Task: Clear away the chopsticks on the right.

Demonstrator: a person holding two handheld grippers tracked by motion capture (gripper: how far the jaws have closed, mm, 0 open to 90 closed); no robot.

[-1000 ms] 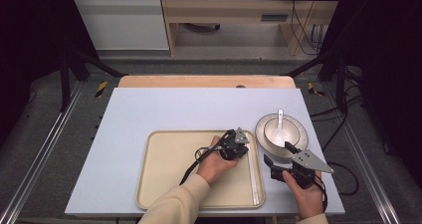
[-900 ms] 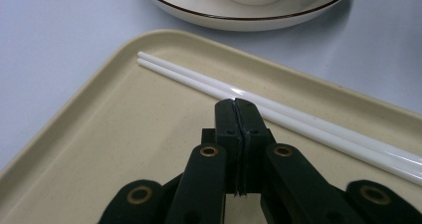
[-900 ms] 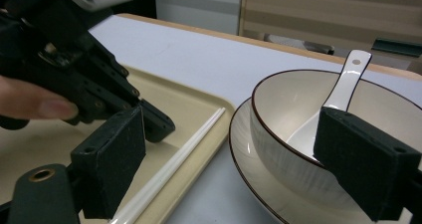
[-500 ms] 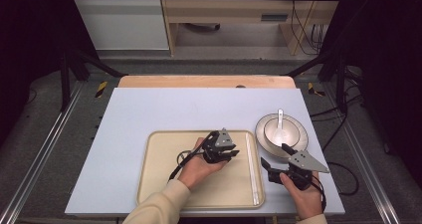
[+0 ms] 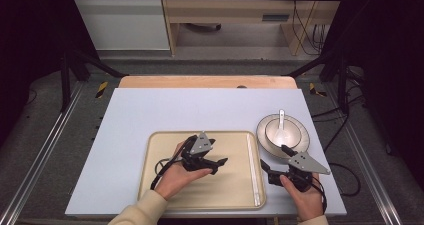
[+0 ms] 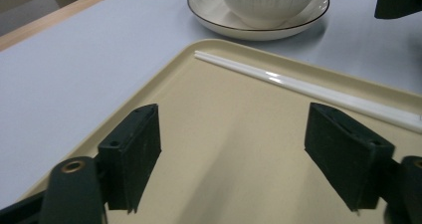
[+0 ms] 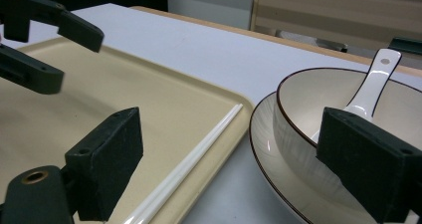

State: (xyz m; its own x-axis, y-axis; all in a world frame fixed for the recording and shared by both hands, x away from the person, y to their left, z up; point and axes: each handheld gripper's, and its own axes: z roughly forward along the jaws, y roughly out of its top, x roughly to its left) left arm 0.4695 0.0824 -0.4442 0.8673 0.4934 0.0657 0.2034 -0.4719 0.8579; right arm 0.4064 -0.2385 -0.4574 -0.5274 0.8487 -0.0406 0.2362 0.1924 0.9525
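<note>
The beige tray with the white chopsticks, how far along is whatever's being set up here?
Done: the white chopsticks lie along the right edge of the beige plastic tray. The white ceramic spoon rests in the bowl on its plate, beside the tray. In hand: nothing; the left gripper and right gripper are open. Left, probably: moving the dishes.

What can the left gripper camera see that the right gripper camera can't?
The left gripper view shows little extra: the left gripper with its jaws open over the bare tray. The right gripper view adds the white spoon resting inside the bowl, plus the wooden furniture behind the table, seen past the open right gripper. Both show the tray, the white chopsticks lying along its edge, the bowl on its plate and the pale table.
</note>
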